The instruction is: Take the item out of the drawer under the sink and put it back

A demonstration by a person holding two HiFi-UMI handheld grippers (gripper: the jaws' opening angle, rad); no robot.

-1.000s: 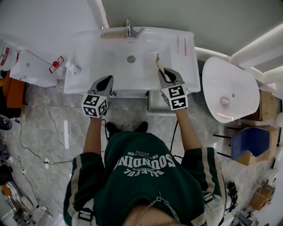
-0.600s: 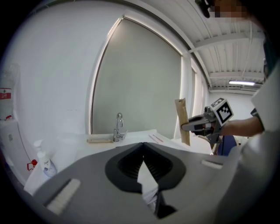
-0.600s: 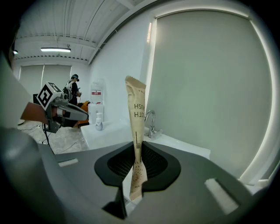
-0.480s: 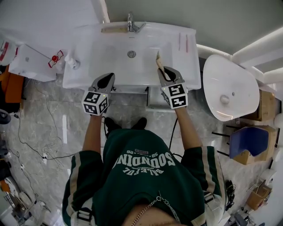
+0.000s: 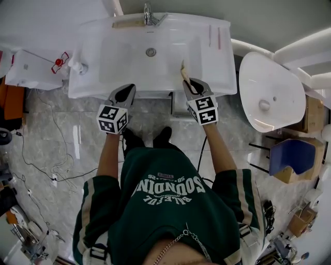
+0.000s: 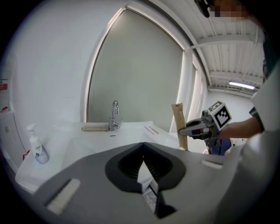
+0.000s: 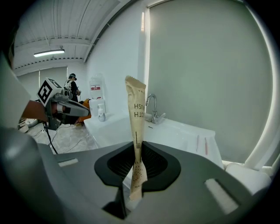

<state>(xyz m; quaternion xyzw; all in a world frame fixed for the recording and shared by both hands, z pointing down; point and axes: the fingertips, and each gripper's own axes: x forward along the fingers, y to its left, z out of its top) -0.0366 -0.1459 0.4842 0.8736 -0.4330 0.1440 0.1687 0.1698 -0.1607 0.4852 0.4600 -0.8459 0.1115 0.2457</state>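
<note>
A tall tan paper packet [image 5: 182, 72] stands upright in my right gripper [image 5: 189, 84], which is shut on its lower end. In the right gripper view the packet [image 7: 136, 122] rises from between the closed jaws of that gripper [image 7: 136, 145]. My left gripper [image 5: 129, 89] hangs at the sink's front edge with its jaw tips together and nothing in them; the left gripper view shows the same gripper [image 6: 142, 143]. From there the packet [image 6: 179, 127] shows off to the right. A grey drawer [image 5: 182, 111] juts out under the white sink [image 5: 209, 62], just left of my right gripper.
A faucet [image 5: 149, 15] stands at the sink's back. A soap bottle [image 5: 77, 67] sits at its left corner. A white oval fixture [image 5: 269, 103] stands close on the right, with a blue chair [image 5: 292, 163] behind it. Cables [image 5: 46, 171] trail over the marble floor on the left.
Both grippers have sunk a little in front of the sink, which now sits higher in the head view. The packet stays in the right grip, and the left jaws stay together.
</note>
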